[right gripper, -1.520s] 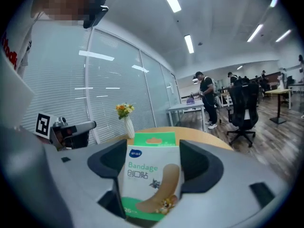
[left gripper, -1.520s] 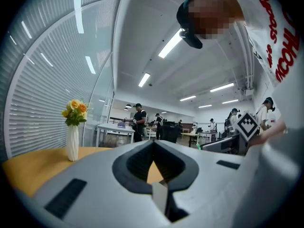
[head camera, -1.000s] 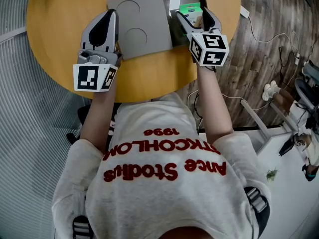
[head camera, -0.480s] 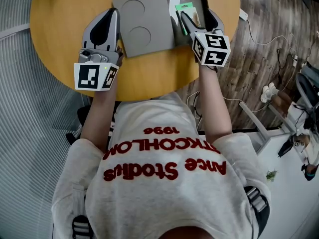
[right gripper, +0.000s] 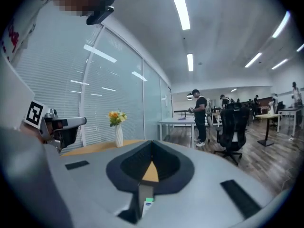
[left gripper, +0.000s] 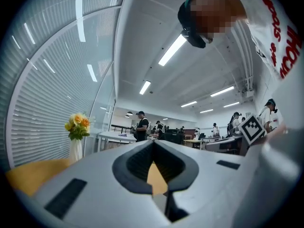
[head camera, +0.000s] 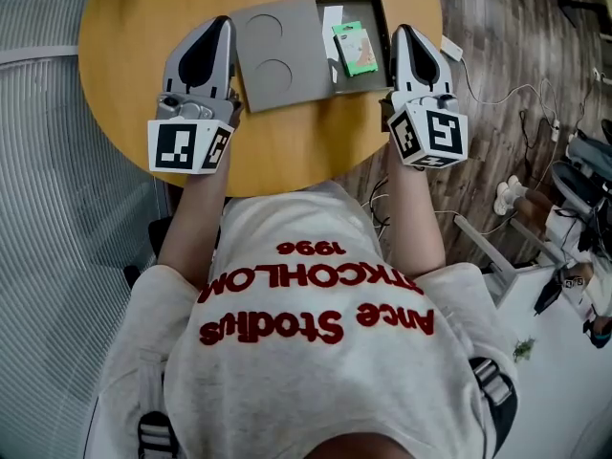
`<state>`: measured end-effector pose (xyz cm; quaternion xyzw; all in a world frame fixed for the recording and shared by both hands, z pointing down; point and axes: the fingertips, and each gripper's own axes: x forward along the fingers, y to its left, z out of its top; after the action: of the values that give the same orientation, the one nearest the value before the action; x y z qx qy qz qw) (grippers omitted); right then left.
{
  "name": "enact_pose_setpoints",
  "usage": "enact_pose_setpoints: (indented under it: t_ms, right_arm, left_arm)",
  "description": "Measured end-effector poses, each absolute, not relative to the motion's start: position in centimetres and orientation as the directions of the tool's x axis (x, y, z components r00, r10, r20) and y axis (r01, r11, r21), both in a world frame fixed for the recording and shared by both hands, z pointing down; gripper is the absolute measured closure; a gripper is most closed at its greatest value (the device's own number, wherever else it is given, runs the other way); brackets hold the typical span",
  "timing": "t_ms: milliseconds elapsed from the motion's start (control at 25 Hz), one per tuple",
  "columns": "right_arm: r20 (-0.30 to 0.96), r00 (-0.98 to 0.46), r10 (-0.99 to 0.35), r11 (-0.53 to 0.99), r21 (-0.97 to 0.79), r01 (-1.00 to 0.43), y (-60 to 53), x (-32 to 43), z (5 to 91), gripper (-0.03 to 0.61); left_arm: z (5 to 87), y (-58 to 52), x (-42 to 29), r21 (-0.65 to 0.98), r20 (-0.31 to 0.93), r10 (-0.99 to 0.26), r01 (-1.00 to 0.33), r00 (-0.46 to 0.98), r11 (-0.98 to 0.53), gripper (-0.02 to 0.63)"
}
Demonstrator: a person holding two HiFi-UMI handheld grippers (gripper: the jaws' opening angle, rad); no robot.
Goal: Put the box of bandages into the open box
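Head view looks down on a round yellow-wood table (head camera: 287,151) standing on a plank floor (head camera: 507,55) with trailing cables. The gripper views add a vase of flowers (right gripper: 118,136) on the table and an office behind glass. The box of bandages (head camera: 355,48) lies inside the open box (head camera: 384,22), toward the table's far right edge. A second ago the right gripper (head camera: 403,30) straddled it with jaws wide. Now it sits just right of the open box, jaws together and empty. The left gripper (head camera: 222,21), also closed and empty, rests beside the lid (head camera: 277,55).
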<state>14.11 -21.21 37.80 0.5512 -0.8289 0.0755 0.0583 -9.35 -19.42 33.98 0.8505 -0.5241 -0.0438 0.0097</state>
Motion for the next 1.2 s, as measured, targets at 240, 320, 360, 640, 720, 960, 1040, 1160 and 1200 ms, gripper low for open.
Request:
enact_pose_setpoints:
  t_ms: [240, 320, 360, 640, 720, 960, 1040, 1160, 1200]
  right_arm:
    - [0.090, -0.400, -0.912, 0.396, -0.053, -0.917, -20.8, 15.2, 33.2, 0.572]
    - [0.065, -0.406, -0.912, 0.404, -0.044, -0.914, -20.4, 15.5, 32.1, 0.572]
    - [0.053, -0.409, -0.911, 0.407, -0.041, -0.912, -20.1, 15.6, 31.6, 0.572]
    - [-0.008, -0.437, -0.900, 0.437, -0.024, -0.899, -19.0, 14.3, 29.1, 0.572]
    - [-0.016, -0.451, -0.892, 0.451, -0.018, -0.892, -18.6, 14.4, 28.2, 0.572]
    - [-0.029, -0.518, -0.855, 0.519, -0.014, -0.855, -17.6, 12.0, 28.1, 0.572]
    - [-0.032, -0.547, -0.836, 0.548, -0.011, -0.837, -17.5, 10.8, 27.6, 0.572]
    - [-0.038, -0.601, -0.798, 0.602, -0.020, -0.798, -17.3, 8.9, 27.0, 0.572]
    - [-0.039, -0.618, -0.785, 0.619, -0.024, -0.785, -17.3, 8.1, 27.0, 0.572]
  left_arm:
    - [31.0, -19.9, -8.4, 0.046, -0.120, -0.895, -0.898, 0.429, -0.437, 0.607]
    - [30.0, -19.6, -8.2, 0.033, -0.141, -0.894, -0.900, 0.426, -0.434, 0.607]
    - [29.5, -19.3, -8.1, 0.028, -0.150, -0.893, -0.901, 0.425, -0.433, 0.607]
    - [28.2, -18.5, -9.1, 0.010, -0.174, -0.891, -0.903, 0.420, -0.429, 0.607]
    - [27.3, -17.9, -8.8, 0.001, -0.178, -0.893, -0.908, 0.413, -0.420, 0.607]
    - [27.2, -16.0, -10.7, -0.011, -0.188, -0.911, -0.928, 0.367, -0.372, 0.607]
    - [26.5, -15.4, -11.4, -0.019, -0.189, -0.919, -0.937, 0.347, -0.350, 0.607]
    - [25.6, -14.0, -12.7, -0.030, -0.192, -0.935, -0.954, 0.299, -0.299, 0.607]
    - [25.5, -13.6, -13.2, -0.031, -0.193, -0.940, -0.959, 0.282, -0.282, 0.607]
